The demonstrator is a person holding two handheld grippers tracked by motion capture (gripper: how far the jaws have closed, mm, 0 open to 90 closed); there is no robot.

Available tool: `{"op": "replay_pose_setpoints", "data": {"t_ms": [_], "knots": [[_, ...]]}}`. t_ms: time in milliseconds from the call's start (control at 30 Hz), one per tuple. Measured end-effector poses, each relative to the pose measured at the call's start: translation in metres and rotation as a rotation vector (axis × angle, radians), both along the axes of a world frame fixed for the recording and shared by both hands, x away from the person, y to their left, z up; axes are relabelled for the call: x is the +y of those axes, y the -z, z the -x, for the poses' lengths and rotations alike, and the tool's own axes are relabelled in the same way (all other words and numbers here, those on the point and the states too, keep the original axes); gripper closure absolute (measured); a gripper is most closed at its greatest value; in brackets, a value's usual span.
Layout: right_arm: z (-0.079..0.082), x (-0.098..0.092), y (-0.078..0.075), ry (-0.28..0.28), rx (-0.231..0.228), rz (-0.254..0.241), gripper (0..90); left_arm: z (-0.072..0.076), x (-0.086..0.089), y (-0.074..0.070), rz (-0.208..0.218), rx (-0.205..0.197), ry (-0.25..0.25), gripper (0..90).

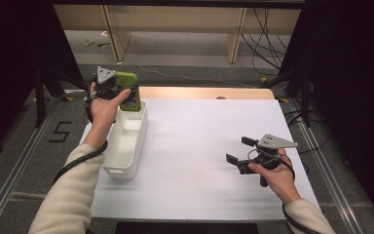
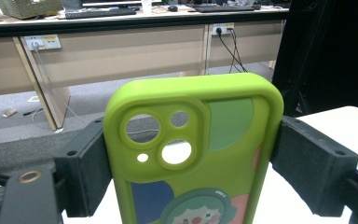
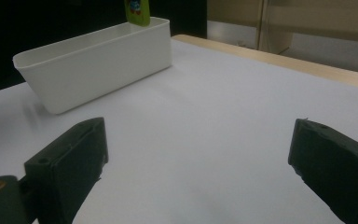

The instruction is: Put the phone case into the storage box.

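Your table has a plain white top, with a strip of light wood showing along its far edge. Only 1 thing rests on it: a long white plastic bin, lying lengthwise near your left edge, its open top facing up and a handle slot in its near end.

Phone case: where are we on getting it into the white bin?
Done: the left tongs are clamped on the green phone case, lifted over the far end of the white bin. In hand: case held upright above the bin, its lower end at the rim. Left: lower and release. The right tongs are open over the bare table.
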State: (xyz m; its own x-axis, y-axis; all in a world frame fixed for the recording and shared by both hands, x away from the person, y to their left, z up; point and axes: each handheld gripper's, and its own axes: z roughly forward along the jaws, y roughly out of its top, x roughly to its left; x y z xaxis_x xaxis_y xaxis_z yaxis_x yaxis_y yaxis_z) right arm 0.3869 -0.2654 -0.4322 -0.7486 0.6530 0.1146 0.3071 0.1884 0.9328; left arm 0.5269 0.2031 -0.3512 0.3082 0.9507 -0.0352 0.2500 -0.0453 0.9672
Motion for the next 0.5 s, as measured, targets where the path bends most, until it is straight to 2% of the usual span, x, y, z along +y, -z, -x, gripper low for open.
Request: {"op": "replay_pose_setpoints", "data": {"t_ms": [500], "knots": [[-0.0001,0.0002,0.0,-0.001,0.0,-0.002,5.9,-0.004,0.0001,0.0014,-0.002,0.006,0.003,16.9]]}}
